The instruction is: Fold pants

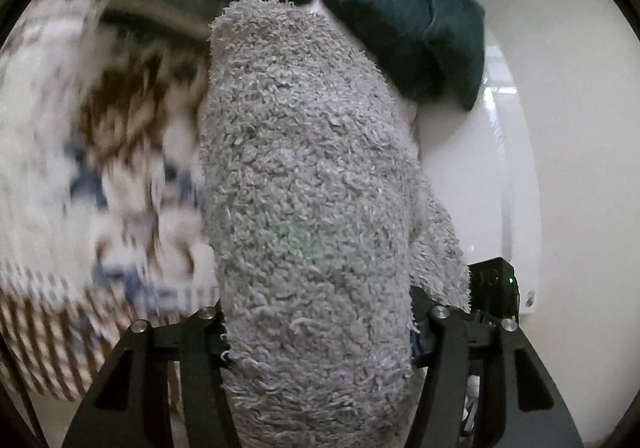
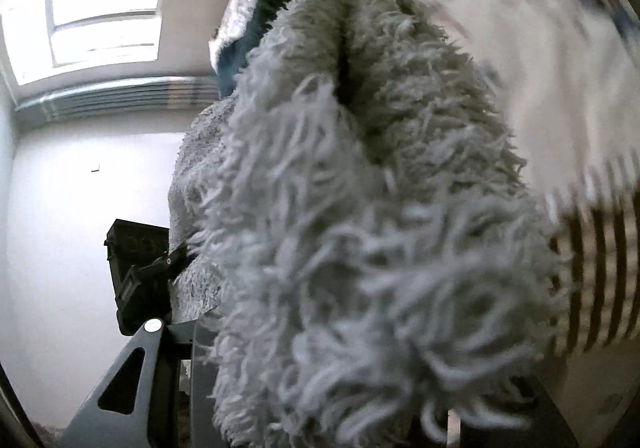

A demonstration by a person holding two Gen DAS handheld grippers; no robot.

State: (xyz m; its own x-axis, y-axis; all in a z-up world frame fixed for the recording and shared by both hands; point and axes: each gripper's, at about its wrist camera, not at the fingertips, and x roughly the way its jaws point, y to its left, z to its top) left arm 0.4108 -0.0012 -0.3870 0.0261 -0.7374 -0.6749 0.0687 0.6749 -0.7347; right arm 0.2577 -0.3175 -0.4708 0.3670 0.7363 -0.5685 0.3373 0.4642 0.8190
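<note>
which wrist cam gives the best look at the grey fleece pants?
Left wrist. The grey fleece pants are sharp there, bunched between the left gripper fingers, edges visible against the patterned bedding. In the right wrist view they fill the frame, close and blurred, hiding most of the right gripper.

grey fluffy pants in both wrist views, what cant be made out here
- Left wrist view: the pants fill the gap, hiding the left gripper fingertips.
- Right wrist view: the right gripper is buried in blurred pile; its right finger is hidden.
- Both views: the patterned blanket is motion-blurred; the pants' overall shape is cut off.
</note>
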